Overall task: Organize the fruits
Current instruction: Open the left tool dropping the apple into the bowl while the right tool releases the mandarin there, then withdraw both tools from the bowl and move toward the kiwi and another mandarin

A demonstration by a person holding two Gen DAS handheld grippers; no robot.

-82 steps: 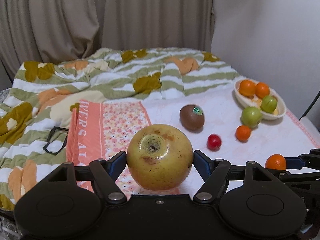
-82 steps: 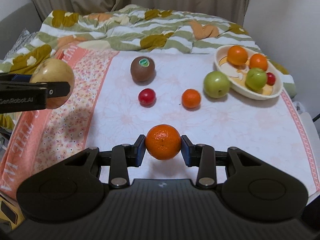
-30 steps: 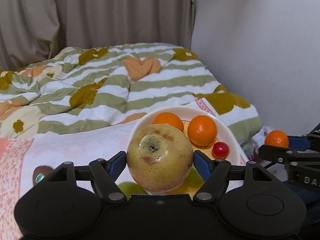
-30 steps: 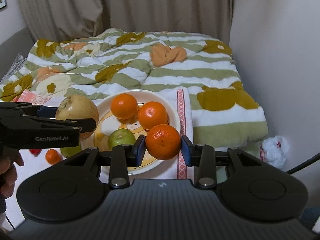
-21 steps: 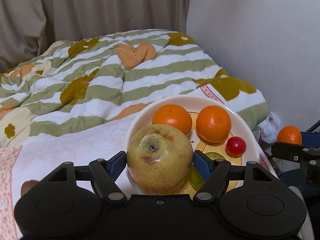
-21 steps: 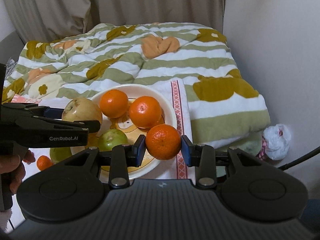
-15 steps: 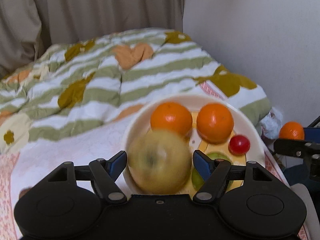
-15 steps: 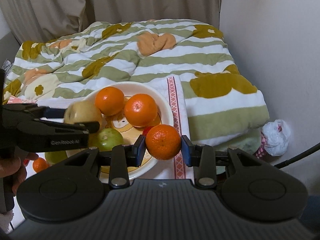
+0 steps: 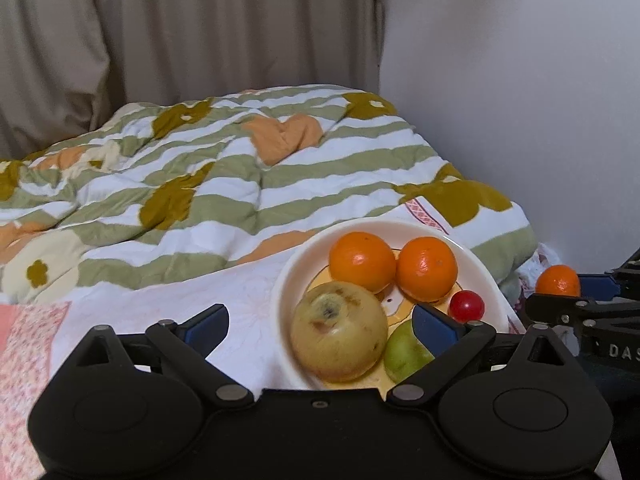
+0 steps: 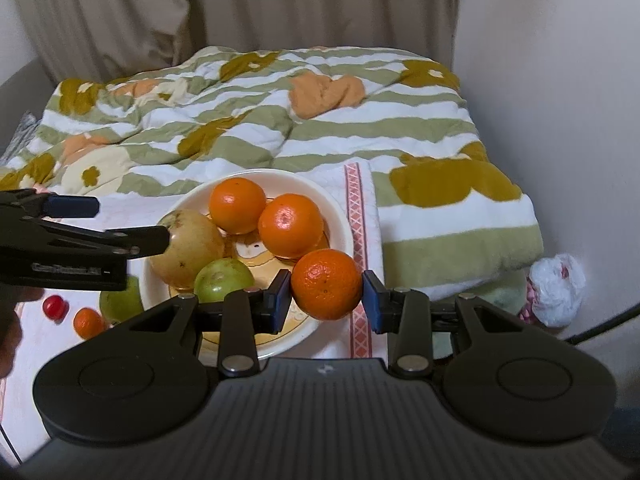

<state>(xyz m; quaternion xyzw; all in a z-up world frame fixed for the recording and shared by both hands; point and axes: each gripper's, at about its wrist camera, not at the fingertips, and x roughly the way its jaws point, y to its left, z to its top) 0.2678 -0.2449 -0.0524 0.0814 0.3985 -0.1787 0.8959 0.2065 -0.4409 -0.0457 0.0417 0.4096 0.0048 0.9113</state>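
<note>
With the left gripper [image 9: 320, 322] spread wide, the yellow apple [image 9: 338, 330] rests in the white bowl [image 10: 343, 227] beside two oranges [image 10: 291, 225], a green apple [image 10: 223, 279] and a cherry tomato [image 9: 466, 306]. The right gripper [image 10: 326, 300] pinches a mandarin [image 10: 326, 284] above the bowl's near right rim, not yet placed. Left of the bowl, three fruits [image 10: 89, 322] remain on the cloth.

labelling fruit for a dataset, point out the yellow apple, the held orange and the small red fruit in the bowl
yellow apple [image 9: 338, 338], left wrist view, front skin
held orange [image 10: 326, 284], right wrist view, centre
small red fruit [image 9: 466, 306], left wrist view, centre
</note>
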